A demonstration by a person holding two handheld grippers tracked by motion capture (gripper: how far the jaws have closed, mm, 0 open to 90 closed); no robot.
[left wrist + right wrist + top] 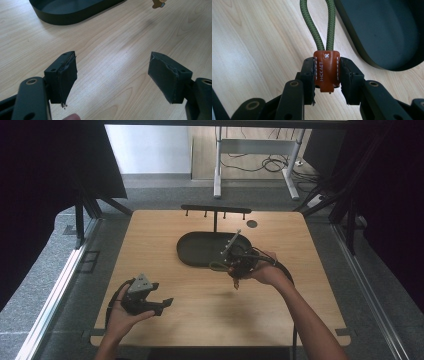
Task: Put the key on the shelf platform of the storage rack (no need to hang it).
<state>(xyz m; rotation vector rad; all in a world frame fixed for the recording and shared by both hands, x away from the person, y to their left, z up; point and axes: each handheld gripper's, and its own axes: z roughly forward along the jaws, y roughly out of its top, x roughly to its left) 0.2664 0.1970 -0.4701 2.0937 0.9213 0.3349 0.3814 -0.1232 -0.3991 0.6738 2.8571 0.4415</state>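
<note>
A brown leather key tab with a green cord loop is clamped between the jaws of my right gripper, which is shut on the tab. In the high view my right gripper hovers over the table just in front of the right end of the black oval tray, the green loop pointing left. My left gripper is held near the front left of the table, its jaws wide apart with nothing between them. The tab's end hangs at the top of the left gripper view.
Behind the tray stands a black rack with several small pegs on its crossbar. A small dark disc lies on the wood to its right. The tray's wall is beyond the left jaws. Bare wood lies between the grippers.
</note>
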